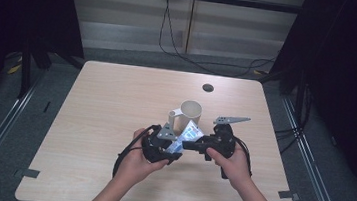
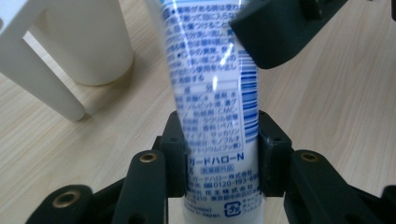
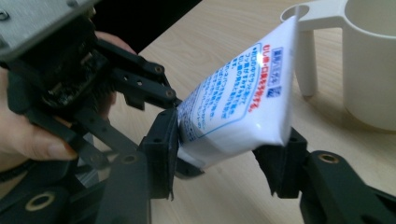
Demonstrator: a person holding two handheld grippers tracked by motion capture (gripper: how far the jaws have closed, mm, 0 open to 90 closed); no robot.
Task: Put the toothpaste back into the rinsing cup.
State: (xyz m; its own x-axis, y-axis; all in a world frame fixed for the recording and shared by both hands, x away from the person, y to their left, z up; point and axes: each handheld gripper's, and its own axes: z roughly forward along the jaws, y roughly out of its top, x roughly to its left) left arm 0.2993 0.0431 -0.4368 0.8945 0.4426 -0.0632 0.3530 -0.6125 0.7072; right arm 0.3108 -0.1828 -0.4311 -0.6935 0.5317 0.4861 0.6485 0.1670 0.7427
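- Both of the person's hands were low over the near middle of the wooden bench (image 1: pixel 106 103), each holding a set of tongs, the two meeting tip to tip
- The left tongs (image 2: pixel 218 154) were pinching a white tube (image 2: pixel 210 93) with blue print across its lower body, one pad on each side
- The right tongs (image 3: pixel 229 154) were spread around the same tube's flat crimped end; I could not tell whether the pads touched it
- The tube was held off the bench between the two tools
- A cream mug (image 1: pixel 191 114) with a long square handle stood upright just beyond them
- A small dark hole (image 1: pixel 208 87) sat near the bench's far edge
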